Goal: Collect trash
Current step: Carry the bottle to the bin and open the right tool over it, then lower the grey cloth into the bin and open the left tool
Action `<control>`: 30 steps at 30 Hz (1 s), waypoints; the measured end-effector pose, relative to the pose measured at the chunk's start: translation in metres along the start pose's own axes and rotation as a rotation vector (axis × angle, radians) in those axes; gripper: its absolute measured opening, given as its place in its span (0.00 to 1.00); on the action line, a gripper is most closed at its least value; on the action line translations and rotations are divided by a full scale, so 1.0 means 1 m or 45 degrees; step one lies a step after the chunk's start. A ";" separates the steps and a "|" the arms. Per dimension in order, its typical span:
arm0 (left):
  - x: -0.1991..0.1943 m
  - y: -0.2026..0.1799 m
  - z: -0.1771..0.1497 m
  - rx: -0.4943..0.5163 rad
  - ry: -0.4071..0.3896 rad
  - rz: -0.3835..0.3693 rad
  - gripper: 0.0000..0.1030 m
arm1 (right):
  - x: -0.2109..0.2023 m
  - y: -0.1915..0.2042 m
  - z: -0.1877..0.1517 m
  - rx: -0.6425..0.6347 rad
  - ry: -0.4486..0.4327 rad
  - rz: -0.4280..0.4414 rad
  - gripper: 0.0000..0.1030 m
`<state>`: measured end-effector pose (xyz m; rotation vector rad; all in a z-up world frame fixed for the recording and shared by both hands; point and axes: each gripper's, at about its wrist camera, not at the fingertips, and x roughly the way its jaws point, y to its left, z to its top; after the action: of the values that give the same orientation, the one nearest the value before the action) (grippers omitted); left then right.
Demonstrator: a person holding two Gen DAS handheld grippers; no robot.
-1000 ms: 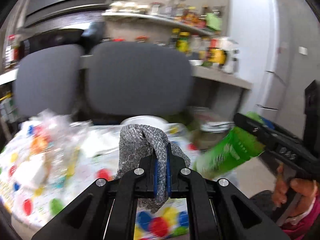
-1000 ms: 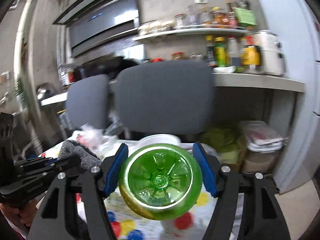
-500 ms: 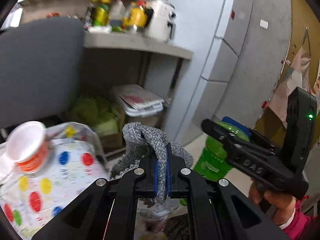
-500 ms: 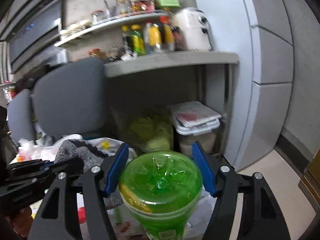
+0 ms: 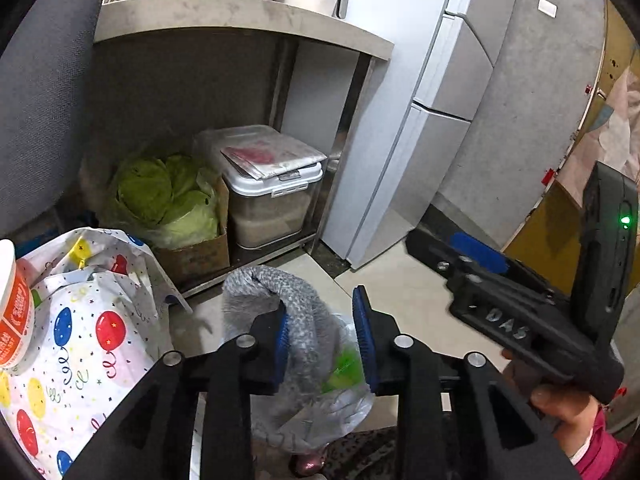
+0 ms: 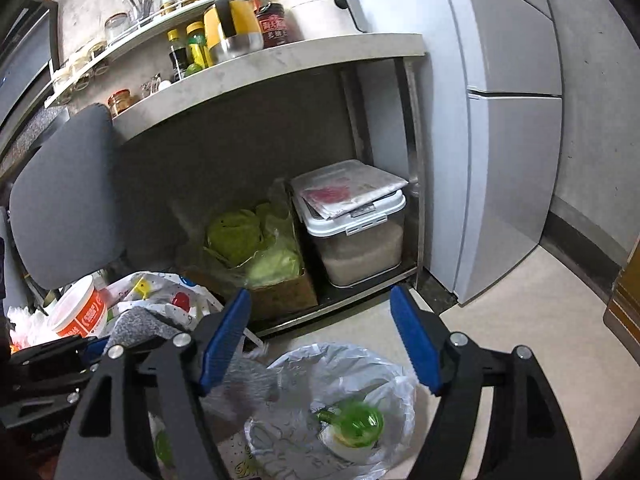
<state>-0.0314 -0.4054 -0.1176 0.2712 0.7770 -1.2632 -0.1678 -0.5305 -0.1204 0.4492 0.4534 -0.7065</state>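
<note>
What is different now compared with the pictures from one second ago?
Both hands swung from the table toward the bin bag on the floor. The right gripper let go of the green bottle, which now lies in the bag. The left gripper has just been opening; the grey cloth is between its loosened jaws, not yet dropped. The tub stayed on the table.

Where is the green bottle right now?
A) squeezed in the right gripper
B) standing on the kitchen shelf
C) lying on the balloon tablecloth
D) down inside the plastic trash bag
D: the green bottle lies down inside the plastic trash bag on the floor, and the right gripper hangs open above it with nothing between its blue pads.
</note>
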 end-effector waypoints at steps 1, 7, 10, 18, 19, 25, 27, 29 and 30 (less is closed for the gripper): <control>-0.001 0.002 0.000 -0.010 -0.002 0.000 0.33 | -0.003 -0.001 0.000 0.004 -0.002 0.001 0.69; -0.003 0.000 -0.003 -0.001 -0.001 -0.061 0.46 | -0.031 0.003 -0.002 -0.004 -0.052 -0.026 0.69; 0.004 -0.011 0.001 0.035 0.039 -0.089 0.37 | -0.047 0.000 -0.003 -0.017 -0.084 -0.064 0.69; -0.004 -0.023 0.004 0.072 0.013 -0.156 0.39 | -0.060 -0.013 -0.007 0.017 -0.061 0.015 0.69; -0.003 -0.023 0.004 0.084 0.021 -0.118 0.38 | -0.060 -0.012 -0.007 0.009 -0.060 0.011 0.69; 0.034 -0.016 -0.001 0.075 0.331 0.030 0.15 | -0.063 -0.012 -0.008 0.004 -0.072 0.018 0.69; 0.040 -0.014 -0.002 0.063 0.378 0.073 0.32 | -0.067 -0.015 -0.008 0.006 -0.081 0.009 0.69; 0.040 -0.012 0.000 0.028 0.368 0.060 0.40 | -0.068 -0.019 -0.008 0.013 -0.085 0.008 0.69; 0.038 -0.014 0.002 0.040 0.332 0.073 0.44 | -0.069 -0.020 -0.008 0.015 -0.087 0.005 0.69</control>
<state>-0.0399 -0.4396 -0.1375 0.4878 0.9655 -1.2002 -0.2299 -0.5049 -0.0945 0.4359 0.3842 -0.7185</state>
